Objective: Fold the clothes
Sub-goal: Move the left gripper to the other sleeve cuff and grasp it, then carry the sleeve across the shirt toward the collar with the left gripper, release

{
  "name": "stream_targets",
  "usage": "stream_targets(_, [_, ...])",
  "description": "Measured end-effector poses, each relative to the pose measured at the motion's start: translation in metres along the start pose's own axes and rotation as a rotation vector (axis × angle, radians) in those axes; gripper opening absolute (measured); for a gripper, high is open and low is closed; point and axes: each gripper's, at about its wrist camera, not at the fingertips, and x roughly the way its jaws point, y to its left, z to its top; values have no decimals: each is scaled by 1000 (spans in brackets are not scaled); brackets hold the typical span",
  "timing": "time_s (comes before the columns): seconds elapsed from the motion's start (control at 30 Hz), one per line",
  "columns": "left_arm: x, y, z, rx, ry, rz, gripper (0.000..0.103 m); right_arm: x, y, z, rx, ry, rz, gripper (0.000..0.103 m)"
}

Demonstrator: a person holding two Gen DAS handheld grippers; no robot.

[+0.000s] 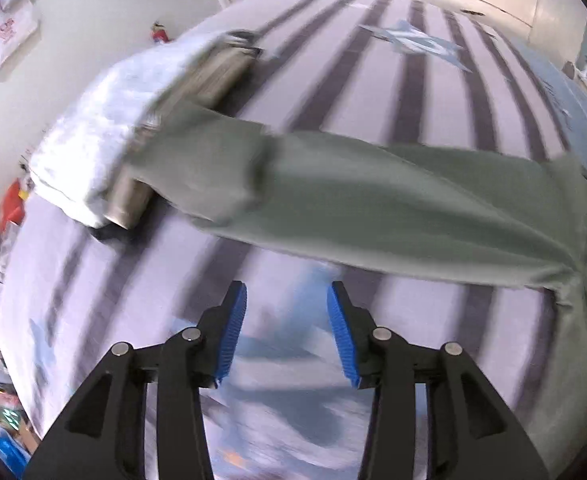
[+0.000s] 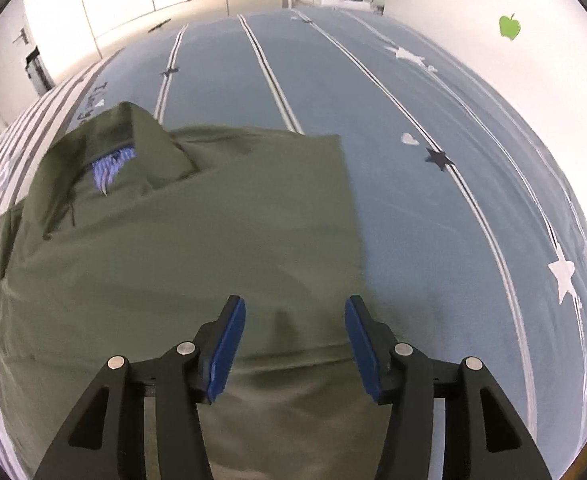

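**Green shirt lying ahead of both claws, nearer the right one**

The bed (image 2: 413, 160) is being used as the folding surface, its cover striped on one side and blue with stars on the other. A green shirt (image 2: 181, 240) is being shown spread flat on it, collar (image 2: 133, 140) at the far end and hem toward the viewer, so its long axis is running away from the right claw (image 2: 295, 340). That claw is being held released directly over the near part of the shirt, nothing being gripped between its blue pads (image 2: 225, 344); the shirt's straight right edge is lying just to the right of it. It is being pointed steeply down at the cloth.

In the left wrist view the shirt's sleeve (image 1: 373, 196) is seen stretched crosswise, well ahead of the left claw (image 1: 289, 332), with bare striped cover between them. The left claw is likewise being held released and empty, tilted downward; the picture is being smeared by blur. A white folded pile (image 1: 93, 128) is lying beyond the sleeve's far end.

The right hand is judged nearer to the shirt, while the sleeve is judged the left claw's likely target.
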Motion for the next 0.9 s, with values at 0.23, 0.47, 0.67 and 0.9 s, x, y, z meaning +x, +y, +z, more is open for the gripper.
stream_targets(0.23, [22, 78, 35, -76, -28, 13, 48, 5, 61, 2, 2, -11, -15, 48])
stream_targets(0.47, [41, 94, 55, -89, -16, -97, 55, 4, 88, 4, -60, -7, -45, 48])
stream_targets(0.67, [49, 77, 66, -36, -39, -115, 2, 3, 81, 4, -61, 0, -71, 48])
stream_targets(0.9, [19, 35, 65, 71, -98, -129, 1, 7, 40, 3, -24, 8, -109, 48])
